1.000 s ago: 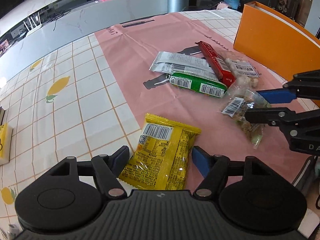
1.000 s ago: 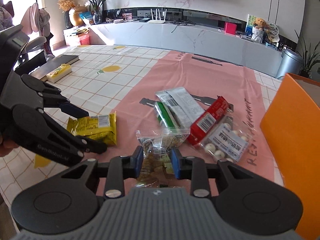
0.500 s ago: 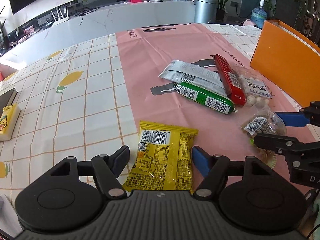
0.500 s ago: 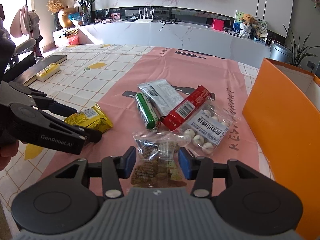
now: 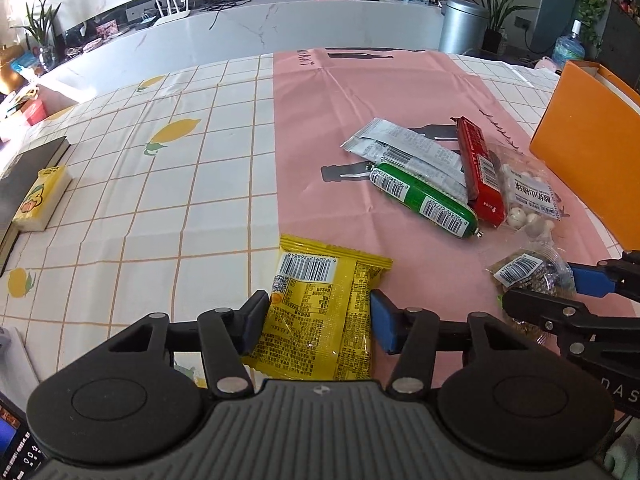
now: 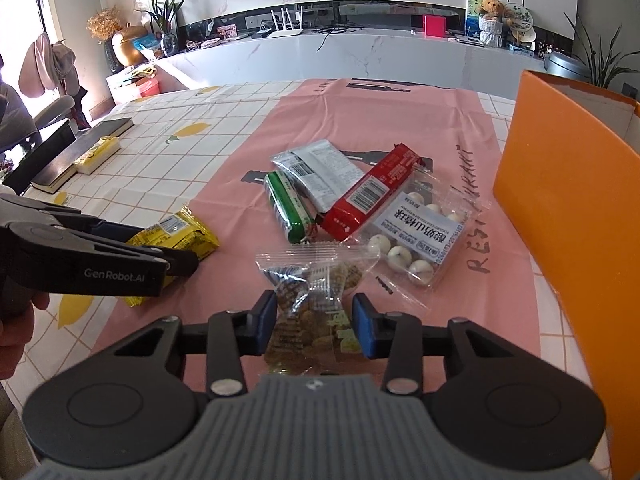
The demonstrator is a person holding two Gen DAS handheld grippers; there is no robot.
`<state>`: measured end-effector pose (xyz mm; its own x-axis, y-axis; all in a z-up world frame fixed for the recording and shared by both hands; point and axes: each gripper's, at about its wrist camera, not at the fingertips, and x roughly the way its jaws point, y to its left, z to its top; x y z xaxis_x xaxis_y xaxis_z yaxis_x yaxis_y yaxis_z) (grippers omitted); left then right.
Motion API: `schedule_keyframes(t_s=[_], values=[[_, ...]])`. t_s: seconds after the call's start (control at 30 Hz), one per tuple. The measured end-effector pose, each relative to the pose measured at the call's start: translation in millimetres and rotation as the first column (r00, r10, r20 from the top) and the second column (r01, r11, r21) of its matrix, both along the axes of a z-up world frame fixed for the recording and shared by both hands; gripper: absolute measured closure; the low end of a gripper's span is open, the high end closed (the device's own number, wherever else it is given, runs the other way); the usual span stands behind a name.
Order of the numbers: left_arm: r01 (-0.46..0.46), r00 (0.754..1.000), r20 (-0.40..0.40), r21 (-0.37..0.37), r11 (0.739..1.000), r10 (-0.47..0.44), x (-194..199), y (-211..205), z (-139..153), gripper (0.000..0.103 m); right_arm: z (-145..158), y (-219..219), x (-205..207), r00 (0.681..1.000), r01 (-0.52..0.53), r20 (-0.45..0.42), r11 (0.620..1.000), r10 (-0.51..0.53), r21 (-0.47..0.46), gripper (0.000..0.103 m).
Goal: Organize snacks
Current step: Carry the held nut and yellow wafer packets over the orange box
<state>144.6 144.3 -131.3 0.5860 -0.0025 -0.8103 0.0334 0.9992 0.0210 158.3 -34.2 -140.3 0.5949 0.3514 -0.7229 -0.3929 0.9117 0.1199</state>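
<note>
A: Surface? Pink mat [image 5: 360, 92] over a checked tablecloth [image 5: 168, 200].

B: Yellow snack packet [image 5: 320, 312], near edge, lies between the spread left gripper [image 5: 319, 318] fingers; clear packet [image 6: 316, 296] between the spread right gripper [image 6: 315, 322].

A: Handling? Light, crinkly, slippery; pinch mid-body. Orange box [image 6: 560, 208] stands right.

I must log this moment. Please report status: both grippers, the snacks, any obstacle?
Left gripper open around yellow packet. Right gripper open around clear snack bag. Nothing blocking; orange box to the right.
</note>
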Motion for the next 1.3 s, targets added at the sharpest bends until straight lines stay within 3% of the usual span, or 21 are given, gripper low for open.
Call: schedule_keyframes(t_s=[0.27,0.5,0.8,1.1,1.3], values=[[-0.095,0.995,-0.014,-0.028,0.995,0.094,-14.7,-9.6,7.8,0.044,14.5,-16.2,-13.4,1.0,0.006,-0.016,0.999,-0.005,0.044,0.073],[-0.101,0.992,0.061,-0.081,0.992,0.106,-39.4,-32.4,45.3,0.044,43.1,-45.6,-25.6,0.999,0.048,-0.005,0.993,-0.048,0.108,0.073],[0.086,0.981,0.183,-0.101,0.991,-0.067,-41.8,-101.5,103.6,0.044,80.9,-115.1,-43.0,0.992,0.122,0.006,0.972,-0.125,0.199,0.073],[0.29,0.941,0.22,-0.133,0.948,-0.257,-13.5,-179.3,136.3,0.044,114.7,-204.1,-38.3,0.975,0.209,0.029,0.955,-0.22,0.212,0.073],[0.394,0.907,0.21,-0.111,0.912,-0.366,15.1,-220.7,143.9,0.044,128.1,-252.5,-22.3,0.968,0.243,0.016,0.947,-0.252,0.212,0.073]])
